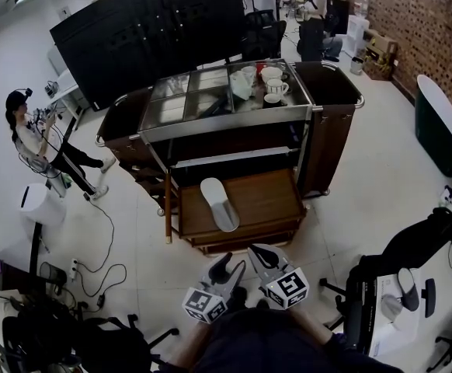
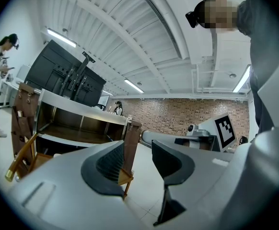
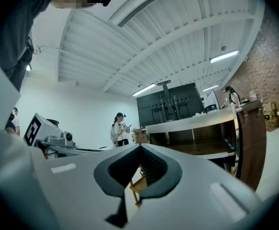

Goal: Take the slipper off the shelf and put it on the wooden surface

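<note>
At the bottom middle of the head view, two tools point up the frame. The left tool (image 1: 232,264) has its jaws standing apart with nothing between them. The right tool (image 1: 259,252) is pressed closed and is also empty.

Just above them, one white slipper (image 1: 220,203) lies flat on the wooden surface (image 1: 271,200), left of its middle, at the foot of the cart (image 1: 319,130). It seems to be where the task wants it.

The slipper looks light, soft and bendy. It is neither fragile nor slippery, though the thin sole would probably droop if pinched at one end. The best hold is likely across the band over the foot, or on the sole's edge near the middle.

At the lower right sits what may be a second slipper (image 1: 403,284), well apart from the first. Farther off stand two people, one at the left (image 1: 26,130) and one at the upper right (image 1: 316,6).
</note>
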`<state>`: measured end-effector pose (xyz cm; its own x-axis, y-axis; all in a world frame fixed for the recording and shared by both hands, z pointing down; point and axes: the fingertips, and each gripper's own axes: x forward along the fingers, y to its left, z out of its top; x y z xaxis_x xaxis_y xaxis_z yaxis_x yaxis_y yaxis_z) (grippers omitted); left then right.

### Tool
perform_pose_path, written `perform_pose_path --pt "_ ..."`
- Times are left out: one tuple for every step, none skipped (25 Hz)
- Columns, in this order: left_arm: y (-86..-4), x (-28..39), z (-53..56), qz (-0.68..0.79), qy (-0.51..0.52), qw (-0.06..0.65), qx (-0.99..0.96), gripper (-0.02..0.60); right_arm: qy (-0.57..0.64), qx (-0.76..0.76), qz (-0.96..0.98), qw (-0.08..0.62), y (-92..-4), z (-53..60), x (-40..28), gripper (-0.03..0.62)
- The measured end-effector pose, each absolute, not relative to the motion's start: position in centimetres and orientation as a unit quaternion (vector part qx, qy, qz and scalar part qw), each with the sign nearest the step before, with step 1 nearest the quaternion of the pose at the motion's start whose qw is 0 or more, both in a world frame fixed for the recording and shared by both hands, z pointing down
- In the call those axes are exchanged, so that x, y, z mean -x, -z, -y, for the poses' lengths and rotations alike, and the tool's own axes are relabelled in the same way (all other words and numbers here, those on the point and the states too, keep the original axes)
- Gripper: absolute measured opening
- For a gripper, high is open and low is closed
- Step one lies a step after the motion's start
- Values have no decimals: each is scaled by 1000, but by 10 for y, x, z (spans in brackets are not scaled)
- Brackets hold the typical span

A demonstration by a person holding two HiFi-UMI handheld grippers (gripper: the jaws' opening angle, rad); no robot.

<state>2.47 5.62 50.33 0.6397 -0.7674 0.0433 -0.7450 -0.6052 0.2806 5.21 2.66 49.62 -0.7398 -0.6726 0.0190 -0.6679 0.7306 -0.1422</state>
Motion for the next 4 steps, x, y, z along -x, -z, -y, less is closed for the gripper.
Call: perform_pose_path --pt "-501 -25 -56 423 40 138 -895 187 70 361 -930 16 -496 -26 -52 0" --pt "-500 -24 -55 424 39 138 -894 187 70 361 -930 16 -496 -26 -51 0" --pt "-499 -24 -55 424 38 138 -894 187 71 361 -930 16 -497 -26 -51 0" --pt "-499 -23 -54 424 37 138 -894 187 72 361 -929 15 -498 -26 -50 0"
